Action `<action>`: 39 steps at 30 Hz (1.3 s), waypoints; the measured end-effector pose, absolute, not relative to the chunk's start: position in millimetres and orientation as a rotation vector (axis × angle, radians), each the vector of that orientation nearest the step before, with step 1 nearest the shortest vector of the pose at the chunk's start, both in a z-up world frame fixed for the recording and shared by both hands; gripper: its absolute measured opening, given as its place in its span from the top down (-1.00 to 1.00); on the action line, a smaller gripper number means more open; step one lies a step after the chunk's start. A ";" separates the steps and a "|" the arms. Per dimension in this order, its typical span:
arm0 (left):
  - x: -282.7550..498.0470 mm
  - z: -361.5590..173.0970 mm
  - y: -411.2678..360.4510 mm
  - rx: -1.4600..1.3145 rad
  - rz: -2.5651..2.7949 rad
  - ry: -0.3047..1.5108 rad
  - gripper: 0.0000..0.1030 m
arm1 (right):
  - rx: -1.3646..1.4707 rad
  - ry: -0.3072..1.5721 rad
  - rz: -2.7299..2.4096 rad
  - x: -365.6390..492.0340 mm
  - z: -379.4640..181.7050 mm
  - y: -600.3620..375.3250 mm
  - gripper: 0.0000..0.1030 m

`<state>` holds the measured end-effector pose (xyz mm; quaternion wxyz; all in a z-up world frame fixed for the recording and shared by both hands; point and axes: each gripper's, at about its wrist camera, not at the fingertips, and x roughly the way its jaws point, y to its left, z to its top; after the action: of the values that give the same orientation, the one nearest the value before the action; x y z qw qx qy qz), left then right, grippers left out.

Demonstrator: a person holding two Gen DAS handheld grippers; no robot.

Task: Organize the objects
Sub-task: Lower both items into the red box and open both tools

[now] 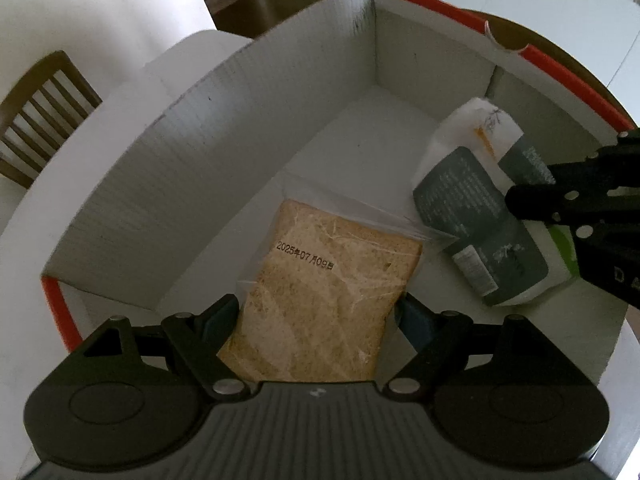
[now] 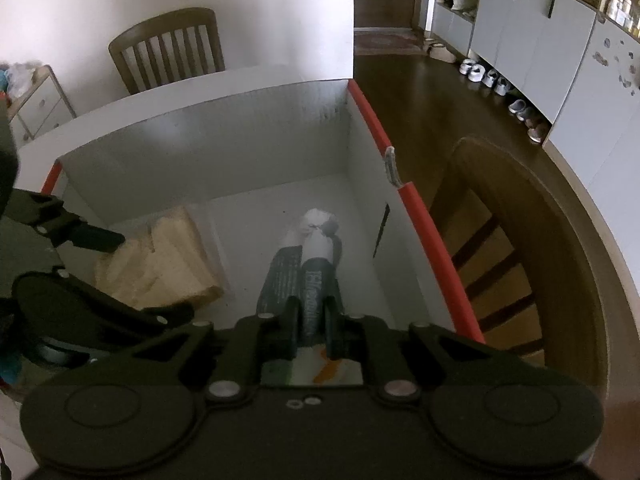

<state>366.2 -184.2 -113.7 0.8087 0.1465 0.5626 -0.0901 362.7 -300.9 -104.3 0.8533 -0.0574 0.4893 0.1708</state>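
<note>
The bagged bread (image 1: 324,296), in clear plastic with a printed date, lies low inside the white box (image 1: 224,128), toward 6 o'clock of the left wrist view. The left tool (image 1: 318,320) has its jaws wide apart with a pad against each side of the loaf; whether they press on it or only flank it is hard to judge from this angle. At about 3 o'clock from the bread sits the grey and white packet (image 1: 480,216), tilted, its white end toward the far corner of the box. The right tool (image 2: 312,320) is pinched together on that packet's near end, the fingers (image 2: 291,322) close on either side of it. In the right wrist view the bread (image 2: 160,268) shows at 9 o'clock of the packet (image 2: 308,264), the two apart. The box, with an orange-red rim (image 2: 420,220), stands on a white tabletop (image 1: 48,184). A wooden chair (image 2: 168,48) stands beyond it at 11 o'clock.
</note>
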 end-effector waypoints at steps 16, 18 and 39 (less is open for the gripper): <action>354.2 -115.3 -182.5 0.324 -0.221 1.269 -0.71 | -0.134 0.992 0.383 356.8 -91.2 -311.1 0.14; 350.3 -109.9 -180.7 0.305 -0.227 1.256 -0.81 | -0.125 0.986 0.387 355.3 -87.5 -314.2 0.09; 320.4 -7.8 -149.1 0.049 -0.243 1.027 -0.86 | -0.122 0.854 0.505 311.5 -26.7 -316.1 -0.02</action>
<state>320.4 -149.1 -7.8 0.8637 0.0235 0.4898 -0.1161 311.5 -316.1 -26.7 0.8777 -0.0587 0.4095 0.2419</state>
